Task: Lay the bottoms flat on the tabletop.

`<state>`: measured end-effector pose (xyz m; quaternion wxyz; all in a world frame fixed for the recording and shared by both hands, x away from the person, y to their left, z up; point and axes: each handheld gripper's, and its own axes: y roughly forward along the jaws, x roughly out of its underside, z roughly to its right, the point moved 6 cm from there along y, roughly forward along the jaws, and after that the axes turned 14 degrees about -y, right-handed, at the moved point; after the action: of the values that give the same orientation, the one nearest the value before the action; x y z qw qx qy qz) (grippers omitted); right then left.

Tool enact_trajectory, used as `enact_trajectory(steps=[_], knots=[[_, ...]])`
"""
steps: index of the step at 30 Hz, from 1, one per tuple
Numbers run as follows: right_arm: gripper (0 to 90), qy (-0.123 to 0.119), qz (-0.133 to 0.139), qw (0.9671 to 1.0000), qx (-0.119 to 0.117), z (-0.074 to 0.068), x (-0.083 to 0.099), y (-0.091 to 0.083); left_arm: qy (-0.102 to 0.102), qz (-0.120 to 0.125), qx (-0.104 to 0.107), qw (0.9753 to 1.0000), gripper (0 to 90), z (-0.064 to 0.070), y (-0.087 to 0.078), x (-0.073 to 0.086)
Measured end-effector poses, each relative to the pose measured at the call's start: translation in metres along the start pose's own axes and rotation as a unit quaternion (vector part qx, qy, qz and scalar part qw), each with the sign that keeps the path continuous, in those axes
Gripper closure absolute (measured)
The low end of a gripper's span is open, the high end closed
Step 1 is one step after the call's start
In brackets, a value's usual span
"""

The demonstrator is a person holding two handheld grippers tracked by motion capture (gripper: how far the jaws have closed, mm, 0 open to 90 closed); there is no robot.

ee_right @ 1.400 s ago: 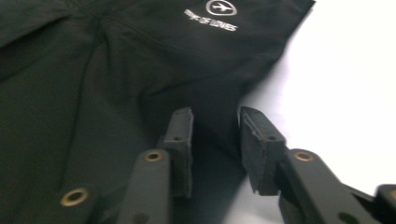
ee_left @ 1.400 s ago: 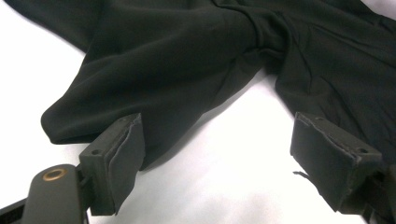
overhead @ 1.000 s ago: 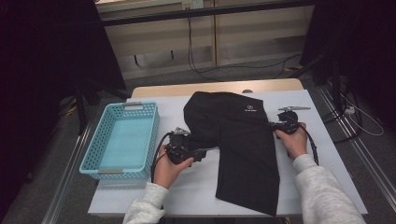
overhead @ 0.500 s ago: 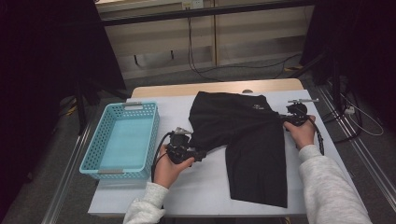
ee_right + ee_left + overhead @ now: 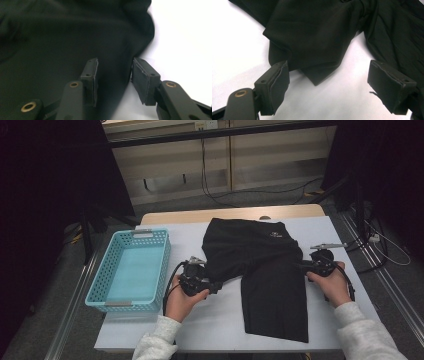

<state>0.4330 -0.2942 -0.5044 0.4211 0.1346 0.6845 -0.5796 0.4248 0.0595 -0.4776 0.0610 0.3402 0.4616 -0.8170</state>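
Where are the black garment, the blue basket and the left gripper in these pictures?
black garment [image 5: 272, 290]: high view, on its long lower panel.
blue basket [image 5: 161, 267]: high view, on its right wall.
left gripper [image 5: 329, 83]: left gripper view, midway between its open jaws, by the cloth's pointed corner.

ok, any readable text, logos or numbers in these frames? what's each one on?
Nothing can be read.
Black garment: a small pale mark near its top edge in the high view, too small and blurred to tell whether it is a logo or letters.
Blue basket, white table, left gripper, right gripper: no writing seen.
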Motion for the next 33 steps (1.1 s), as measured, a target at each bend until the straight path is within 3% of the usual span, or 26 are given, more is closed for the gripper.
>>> enact_trajectory(steps=[4, 6, 11, 15, 18, 25, 30, 33], knots=[[56.6, -0.003, -0.008, 1.0000, 0.001, -0.010, 0.013, -0.015, 0.001, 0.003, -0.002, 1.0000, 18.0, 0.001, 0.000, 0.000], [57.4, 0.003, -0.005, 0.9999, -0.009, -0.017, 0.020, -0.023, 0.001, 0.003, -0.004, 1.0000, 18.0, 0.001, -0.001, 0.000], [67.3, 0.016, 0.007, 0.9991, -0.039, -0.036, 0.037, -0.040, 0.001, 0.007, -0.005, 1.0000, 18.0, 0.001, -0.002, -0.001], [76.5, 0.007, 0.000, 0.9985, -0.055, -0.056, 0.045, -0.048, 0.004, 0.003, -0.005, 1.0000, 18.0, 0.003, -0.003, -0.001], [88.6, -0.001, -0.009, 0.9975, -0.070, -0.064, 0.047, -0.050, 0.004, 0.008, -0.005, 0.9999, 18.0, 0.005, -0.004, -0.001], [89.8, -0.019, -0.021, 0.9966, -0.078, -0.050, 0.053, -0.059, 0.006, 0.007, -0.009, 0.9999, 18.0, 0.003, -0.006, -0.001], [88.5, -0.039, -0.027, 0.9969, -0.063, -0.038, 0.058, -0.065, 0.003, 0.013, -0.011, 0.9999, 16.8, 0.000, -0.007, -0.002], [77.8, -0.051, -0.025, 0.9969, -0.054, -0.041, 0.056, -0.065, 0.003, 0.012, -0.015, 0.9998, 16.8, -0.001, -0.007, -0.002]])
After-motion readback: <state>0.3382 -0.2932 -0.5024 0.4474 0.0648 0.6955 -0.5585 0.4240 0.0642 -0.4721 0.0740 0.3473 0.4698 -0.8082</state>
